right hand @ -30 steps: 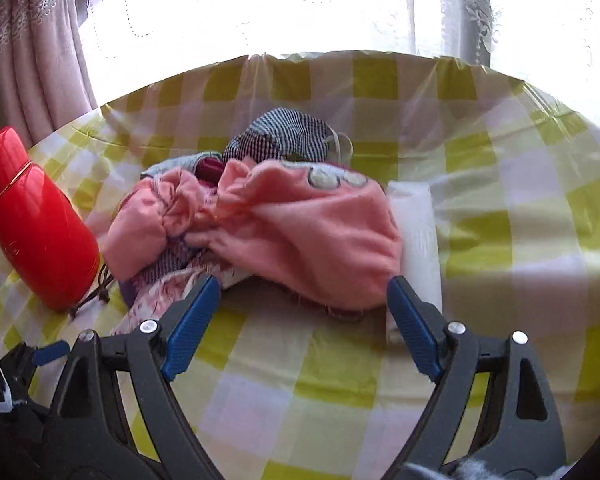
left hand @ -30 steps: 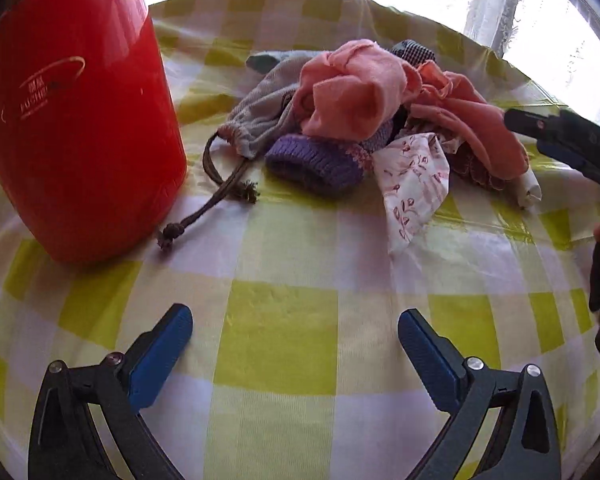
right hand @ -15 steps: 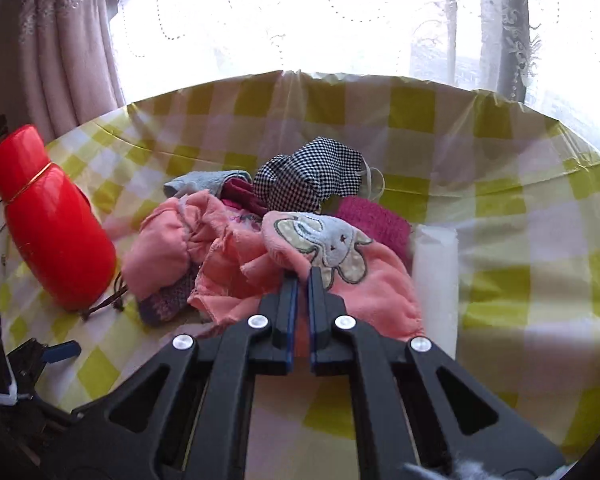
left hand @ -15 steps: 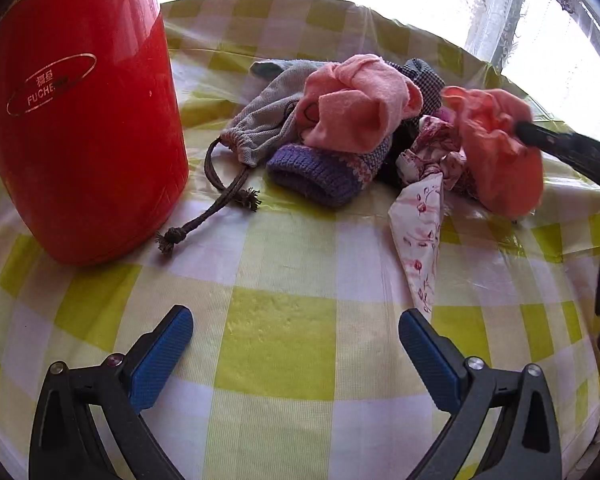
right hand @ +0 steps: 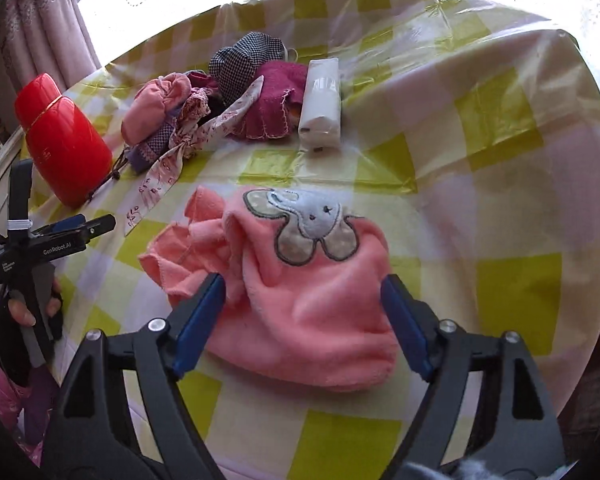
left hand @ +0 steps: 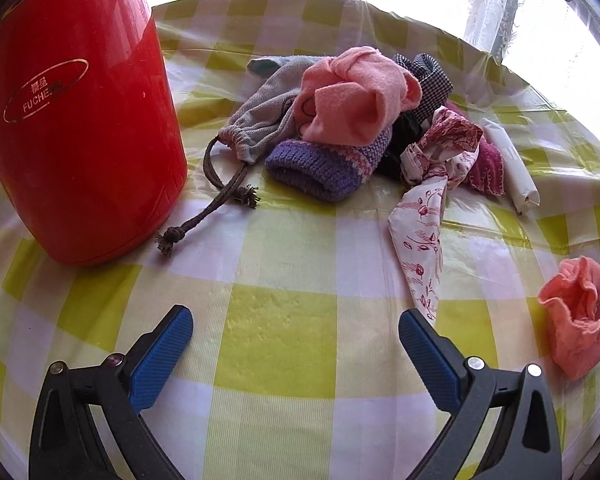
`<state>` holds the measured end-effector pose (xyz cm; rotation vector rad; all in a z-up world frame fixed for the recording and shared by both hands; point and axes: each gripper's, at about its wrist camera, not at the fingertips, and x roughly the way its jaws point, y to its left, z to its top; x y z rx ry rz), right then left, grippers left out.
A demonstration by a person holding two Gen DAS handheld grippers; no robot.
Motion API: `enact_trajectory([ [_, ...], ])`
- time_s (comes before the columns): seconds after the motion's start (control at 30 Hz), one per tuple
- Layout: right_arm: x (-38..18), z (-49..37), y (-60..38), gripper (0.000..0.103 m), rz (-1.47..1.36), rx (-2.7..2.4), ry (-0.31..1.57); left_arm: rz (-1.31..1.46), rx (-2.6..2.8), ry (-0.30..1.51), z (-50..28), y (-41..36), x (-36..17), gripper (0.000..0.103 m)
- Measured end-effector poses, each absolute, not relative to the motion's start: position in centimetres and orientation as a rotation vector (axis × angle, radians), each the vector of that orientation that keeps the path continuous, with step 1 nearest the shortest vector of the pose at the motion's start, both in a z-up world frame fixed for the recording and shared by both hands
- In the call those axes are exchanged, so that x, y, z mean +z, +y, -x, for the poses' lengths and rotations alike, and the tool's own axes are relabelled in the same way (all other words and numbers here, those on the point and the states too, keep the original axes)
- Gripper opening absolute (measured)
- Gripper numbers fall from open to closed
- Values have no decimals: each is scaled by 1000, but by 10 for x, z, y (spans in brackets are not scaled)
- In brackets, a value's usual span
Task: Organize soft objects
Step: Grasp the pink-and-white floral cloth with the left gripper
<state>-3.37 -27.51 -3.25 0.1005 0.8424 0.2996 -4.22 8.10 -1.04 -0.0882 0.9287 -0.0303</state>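
Observation:
A pink fleece cloth with a rabbit patch (right hand: 300, 288) lies crumpled on the checked tablecloth, apart from the pile; the left wrist view shows it at the far right (left hand: 576, 320). My right gripper (right hand: 304, 320) straddles its near part, jaws opening, pads wide and not pressing. The pile holds another pink cloth (left hand: 356, 96), a purple knit piece (left hand: 324, 168), a grey drawstring bag (left hand: 260, 116), a floral cloth (left hand: 424, 216), a checked cloth (left hand: 428, 80) and a magenta cloth (left hand: 488, 168). My left gripper (left hand: 296, 340) stands open over bare tablecloth, nothing between its fingers.
A tall red flask (left hand: 72, 120) stands left of the pile, the bag's cord trailing by its base. A white wrapped roll (right hand: 320, 100) lies right of the pile. The round table (right hand: 500, 140) drops off at right; curtains hang behind.
The right gripper shut on the rabbit cloth, drew it out of the pile toward the near right of the table, then opened over it. The left gripper stayed still.

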Motion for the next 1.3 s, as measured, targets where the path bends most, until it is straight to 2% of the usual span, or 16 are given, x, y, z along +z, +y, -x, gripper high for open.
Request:
enact_trajectory([
  [0.13, -47, 23, -258, 83, -55, 319, 881, 75, -33, 932, 43, 81, -11, 103],
  [0.23, -53, 13, -239, 84, 96, 245, 861, 56, -29, 939, 42, 79, -11, 103],
  [0.33, -56, 2, -234, 92, 108, 223, 848, 36, -23, 946, 41, 76, -12, 103],
  [0.4, -56, -3, -235, 93, 106, 215, 844, 13, -14, 955, 39, 71, -13, 103],
  [0.43, -55, -3, -236, 89, 106, 205, 837, 1, -10, 960, 39, 69, -14, 103],
  [0.5, -51, 3, -238, 60, 102, 186, 808, 23, -54, 964, 40, 61, -12, 103],
  [0.53, -50, 3, -239, 29, 100, 170, 803, 29, -99, 965, 40, 54, -10, 103],
  [0.57, -49, 4, -240, 24, 100, 159, 802, 19, -133, 973, 39, 43, -9, 103],
  [0.7, -49, 4, -238, 23, 107, 154, 802, -88, -160, 993, 18, -7, -13, 103],
  [1.0, -49, 3, -241, 23, 104, 161, 802, -55, -110, 988, -72, -60, -15, 102],
  [1.07, -49, 2, -242, 23, 93, 166, 804, -48, -108, 973, -76, -62, -14, 95],
  [1.1, -49, 3, -243, 23, 87, 167, 805, -45, -109, 952, -73, -62, -12, 74],
  [1.13, -49, 3, -243, 23, 80, 169, 805, -51, -123, 924, -67, -61, -8, 26],
  [1.17, -49, 3, -244, 23, 75, 171, 805, -46, -178, 926, -60, -59, -6, 12],
  [1.3, -49, 3, -245, 24, 59, 176, 806, -15, -246, 899, 3, -41, -1, 13],
])
